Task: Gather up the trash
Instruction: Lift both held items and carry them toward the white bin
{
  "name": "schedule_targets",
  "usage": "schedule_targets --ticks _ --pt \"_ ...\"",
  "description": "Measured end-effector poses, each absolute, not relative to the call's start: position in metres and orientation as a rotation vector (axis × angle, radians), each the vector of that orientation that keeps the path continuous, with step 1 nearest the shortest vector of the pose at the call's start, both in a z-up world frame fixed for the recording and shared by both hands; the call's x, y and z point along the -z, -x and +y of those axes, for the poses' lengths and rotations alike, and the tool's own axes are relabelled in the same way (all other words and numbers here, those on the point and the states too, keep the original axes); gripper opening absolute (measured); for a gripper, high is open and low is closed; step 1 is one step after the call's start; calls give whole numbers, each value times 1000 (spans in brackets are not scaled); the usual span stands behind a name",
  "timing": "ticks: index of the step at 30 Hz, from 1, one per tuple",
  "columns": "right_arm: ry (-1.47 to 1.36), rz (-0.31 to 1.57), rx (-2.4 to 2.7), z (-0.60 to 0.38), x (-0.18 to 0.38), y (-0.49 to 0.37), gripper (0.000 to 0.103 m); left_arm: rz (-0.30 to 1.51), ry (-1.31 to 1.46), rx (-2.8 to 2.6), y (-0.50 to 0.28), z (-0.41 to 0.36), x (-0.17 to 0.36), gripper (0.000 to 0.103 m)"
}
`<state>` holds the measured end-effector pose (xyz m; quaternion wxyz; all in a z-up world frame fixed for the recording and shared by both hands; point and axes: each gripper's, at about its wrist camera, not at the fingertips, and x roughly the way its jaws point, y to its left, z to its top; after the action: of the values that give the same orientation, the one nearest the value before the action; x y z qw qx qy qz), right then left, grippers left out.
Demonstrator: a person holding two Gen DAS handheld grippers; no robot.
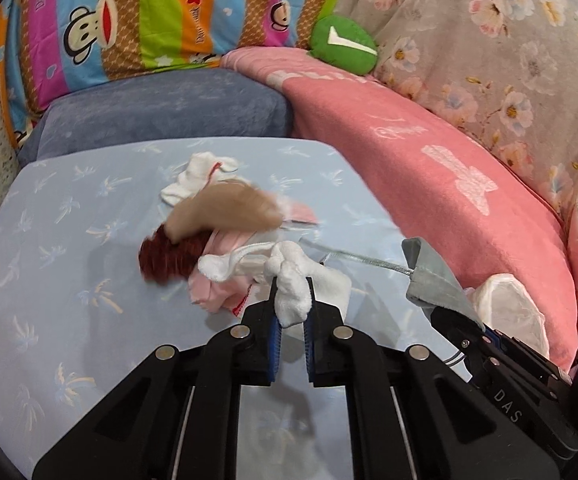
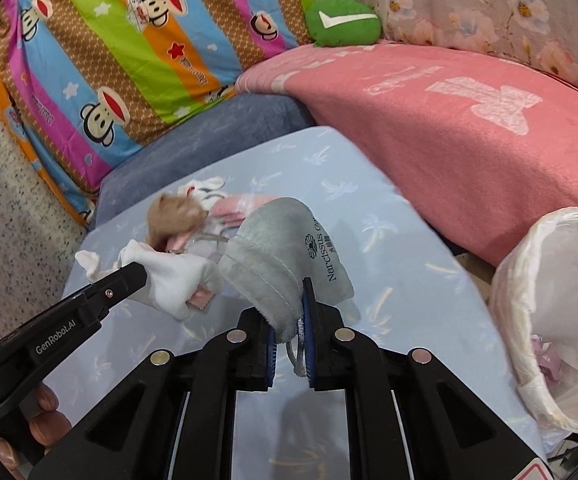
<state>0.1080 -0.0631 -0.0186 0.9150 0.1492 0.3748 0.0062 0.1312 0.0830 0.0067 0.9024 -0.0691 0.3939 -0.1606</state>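
Left claw [image 1: 292, 322] clamps a soft white cloth [image 1: 293, 280]; right claw [image 2: 289, 332] pinches the limp grey pouch [image 2: 277, 256] at its edge. Both look light and floppy; grip bunched folds.

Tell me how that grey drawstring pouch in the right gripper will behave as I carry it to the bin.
Probably floppy: the grey pouch sags and folds over the right gripper. Likely light, since it looks flat. Its drawstring trails loose and might snag the sock pile.
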Motion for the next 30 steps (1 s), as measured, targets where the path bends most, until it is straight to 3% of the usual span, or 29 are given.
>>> schedule_targets --ticks 16,30 --pt "-414 607 97 -149 -38 -37 12 747 39 445 -86 14 -38 9" --pt "-480 587 186 -212 -37 1 12 750 -39 557 -62 -59 -45 9"
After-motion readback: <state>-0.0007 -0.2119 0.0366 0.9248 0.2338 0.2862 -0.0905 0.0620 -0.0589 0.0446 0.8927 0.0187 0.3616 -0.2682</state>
